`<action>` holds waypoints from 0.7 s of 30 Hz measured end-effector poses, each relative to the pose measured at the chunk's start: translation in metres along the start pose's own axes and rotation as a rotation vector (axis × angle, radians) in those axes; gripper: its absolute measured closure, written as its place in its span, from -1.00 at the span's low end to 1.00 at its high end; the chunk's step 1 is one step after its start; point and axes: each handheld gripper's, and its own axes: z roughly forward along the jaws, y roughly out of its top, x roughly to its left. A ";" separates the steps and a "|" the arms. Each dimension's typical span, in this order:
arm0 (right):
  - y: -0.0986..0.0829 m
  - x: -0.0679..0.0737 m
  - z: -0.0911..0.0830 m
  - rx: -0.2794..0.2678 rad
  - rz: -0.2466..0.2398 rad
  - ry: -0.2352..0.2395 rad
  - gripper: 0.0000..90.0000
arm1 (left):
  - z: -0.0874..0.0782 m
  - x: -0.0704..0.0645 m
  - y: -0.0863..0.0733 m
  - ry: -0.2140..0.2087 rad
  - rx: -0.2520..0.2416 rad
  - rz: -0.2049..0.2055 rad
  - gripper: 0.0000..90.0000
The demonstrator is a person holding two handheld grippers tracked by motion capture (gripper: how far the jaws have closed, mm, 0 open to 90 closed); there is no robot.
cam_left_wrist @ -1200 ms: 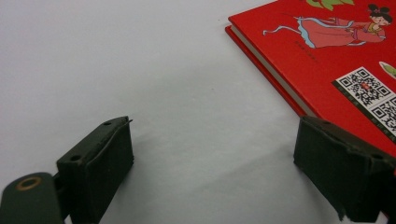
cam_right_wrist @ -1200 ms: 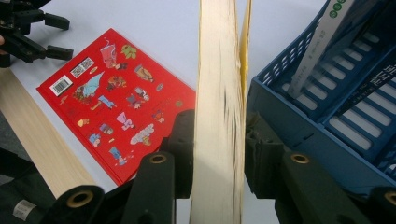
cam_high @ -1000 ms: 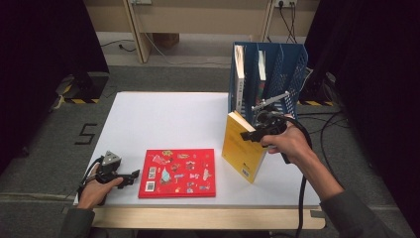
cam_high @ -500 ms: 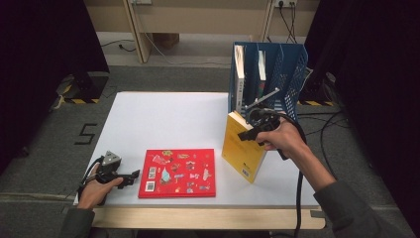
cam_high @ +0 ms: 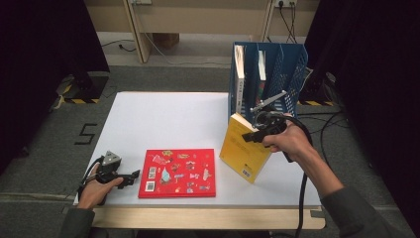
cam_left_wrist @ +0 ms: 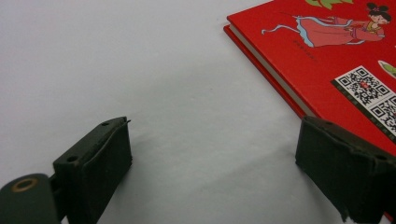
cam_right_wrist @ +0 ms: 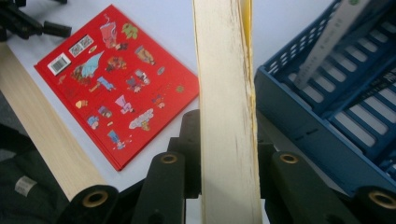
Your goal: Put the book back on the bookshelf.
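I am holding the yellow book up on the right side of the white table with my right gripper. Its jaws are pinching the book's page edge (the pages are hiding the fingertips, so I am not seeing them). The book is tilting, its low corner near the table, just in front of the blue rack. Two more books are standing in that rack, but I am not making out their titles. My left gripper is resting on the table with its jaws wide apart, holding nothing, just beside the red book, which is lying flat.
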 end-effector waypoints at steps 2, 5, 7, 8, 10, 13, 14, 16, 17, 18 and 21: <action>-0.005 -0.003 -0.005 -0.029 0.018 -0.004 0.67 | 0.000 0.000 0.000 0.000 0.000 0.001 -0.79; -0.011 -0.007 -0.016 -0.072 0.032 -0.009 0.67 | 0.000 0.000 0.000 0.000 0.000 0.001 -0.79; -0.013 -0.010 -0.025 -0.101 0.048 -0.019 0.67 | 0.000 0.000 0.000 0.001 0.001 0.002 -0.79; -0.014 -0.011 -0.030 -0.107 0.046 -0.019 0.67 | 0.000 0.000 0.000 0.000 0.002 0.001 -0.79; -0.015 -0.013 -0.040 -0.121 0.056 -0.032 0.67 | 0.000 0.000 0.000 0.000 0.002 0.002 -0.80; -0.017 -0.017 -0.053 -0.138 0.068 -0.051 0.67 | 0.000 0.000 0.000 0.000 0.003 0.002 -0.80; -0.018 -0.018 -0.057 -0.145 0.073 -0.068 0.67 | 0.000 0.000 0.000 0.000 0.002 0.003 -0.80; -0.018 -0.020 -0.063 -0.147 0.079 -0.076 0.67 | 0.000 0.000 0.000 0.000 0.003 0.003 -0.80; -0.018 -0.021 -0.066 -0.149 0.083 -0.084 0.67 | 0.000 0.000 0.000 0.000 0.003 0.003 -0.80; -0.018 -0.022 -0.069 -0.150 0.085 -0.087 0.67 | 0.000 0.000 0.000 0.000 0.002 0.003 -0.80; -0.017 -0.026 -0.078 -0.154 0.098 -0.101 0.67 | 0.000 0.000 0.000 0.000 0.003 0.003 -0.81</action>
